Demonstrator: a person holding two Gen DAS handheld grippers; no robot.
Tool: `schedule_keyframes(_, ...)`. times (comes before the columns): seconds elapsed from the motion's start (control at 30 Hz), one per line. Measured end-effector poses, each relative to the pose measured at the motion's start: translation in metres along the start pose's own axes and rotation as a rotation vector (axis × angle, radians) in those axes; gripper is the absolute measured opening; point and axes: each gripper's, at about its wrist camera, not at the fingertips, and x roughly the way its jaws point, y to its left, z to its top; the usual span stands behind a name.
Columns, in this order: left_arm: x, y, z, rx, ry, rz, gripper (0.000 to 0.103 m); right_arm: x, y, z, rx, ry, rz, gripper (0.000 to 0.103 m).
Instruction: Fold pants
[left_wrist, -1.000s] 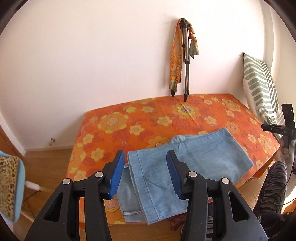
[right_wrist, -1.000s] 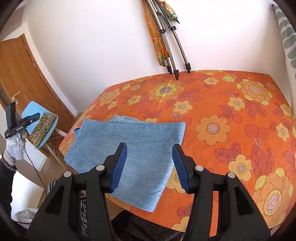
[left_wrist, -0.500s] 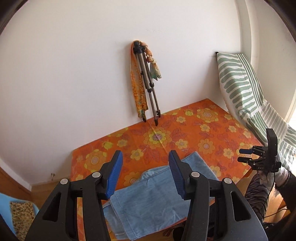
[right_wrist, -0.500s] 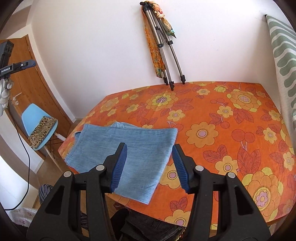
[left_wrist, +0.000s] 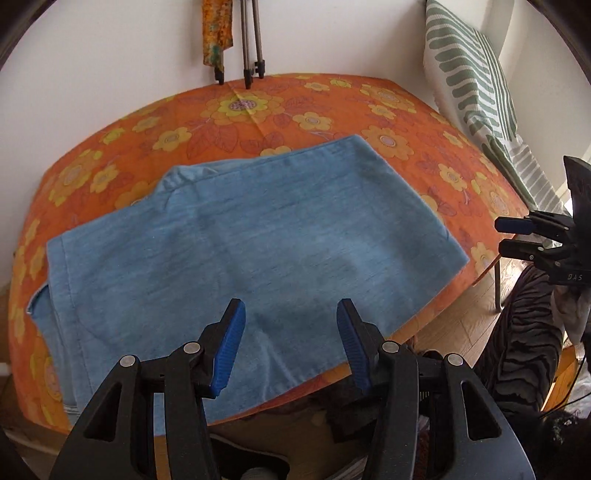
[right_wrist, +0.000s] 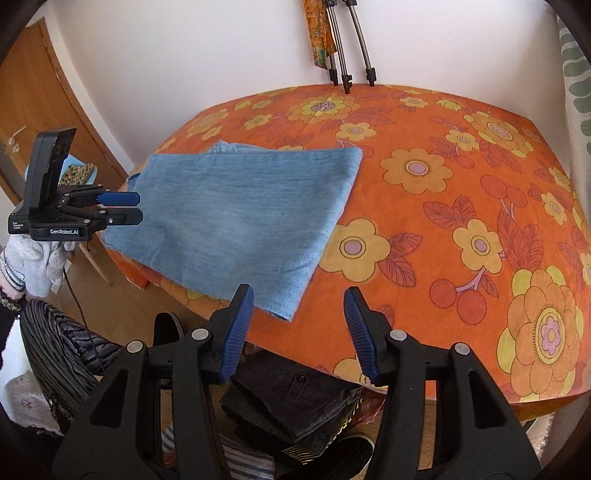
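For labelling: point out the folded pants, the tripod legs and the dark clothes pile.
folded pants (left_wrist: 251, 236), left wrist view, middle of the top layer.
tripod legs (right_wrist: 345, 62), right wrist view, lower part of the middle leg.
dark clothes pile (right_wrist: 295, 402), right wrist view, top garment below the table edge.

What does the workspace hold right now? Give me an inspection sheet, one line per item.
Surface: table under an orange floral cloth.
Job's things: blue pants lying folded and flat at the near edge, one corner overhanging.
Clutter: tripod feet at the far edge, against the wall.
Grippers: left gripper and right gripper both open, empty, off the pants.
Cables: black cable hanging beside the table.
Surroundings: wooden door, striped cushion, dark clothes below the table edge.
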Motion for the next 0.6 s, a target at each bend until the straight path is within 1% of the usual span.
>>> schedule_keyframes(0.03, 0.005, 0.006, -0.004, -0.006, 0.006, 0.009, 0.051, 0.009, 0.004, -0.007, -0.005, 0.021, -0.005, 0.052)
schedule_keyframes(0.1, 0.009, 0.019, -0.005, -0.026, -0.012, 0.02, 0.051, 0.024, 0.012, -0.015, -0.025, 0.041, -0.04, 0.051)
schedule_keyframes(0.17, 0.008, 0.03, -0.003, -0.057, -0.046, 0.015, 0.051, 0.039, 0.02, -0.017, -0.051, 0.043, -0.091, 0.046)
schedule_keyframes(0.23, 0.008, 0.038, -0.004, -0.081, -0.071, 0.001, 0.051, 0.052, 0.024, -0.015, -0.057, 0.05, -0.12, 0.038)
schedule_keyframes(0.37, 0.016, 0.047, -0.013, -0.111, -0.103, -0.027, 0.051, 0.065, 0.033, -0.007, -0.071, 0.042, -0.158, 0.037)
schedule_keyframes(0.43, 0.021, 0.051, -0.015, -0.13, -0.095, -0.036, 0.051, 0.071, 0.038, -0.004, -0.086, 0.041, -0.178, 0.037)
schedule_keyframes(0.47, 0.022, 0.051, -0.014, -0.125, -0.089, -0.032, 0.051, 0.074, 0.042, -0.002, -0.102, 0.035, -0.202, 0.035)
schedule_keyframes(0.5, 0.021, 0.051, -0.013, -0.11, -0.089, -0.033, 0.051, 0.076, 0.045, -0.002, -0.117, 0.028, -0.229, 0.029)
schedule_keyframes(0.53, 0.02, 0.049, -0.013, -0.09, -0.09, -0.031, 0.051, 0.076, 0.046, 0.0, -0.126, 0.022, -0.251, 0.017)
schedule_keyframes(0.6, 0.022, 0.049, -0.017, -0.051, -0.08, -0.002, 0.051, 0.07, 0.045, 0.001, -0.13, -0.003, -0.265, 0.014)
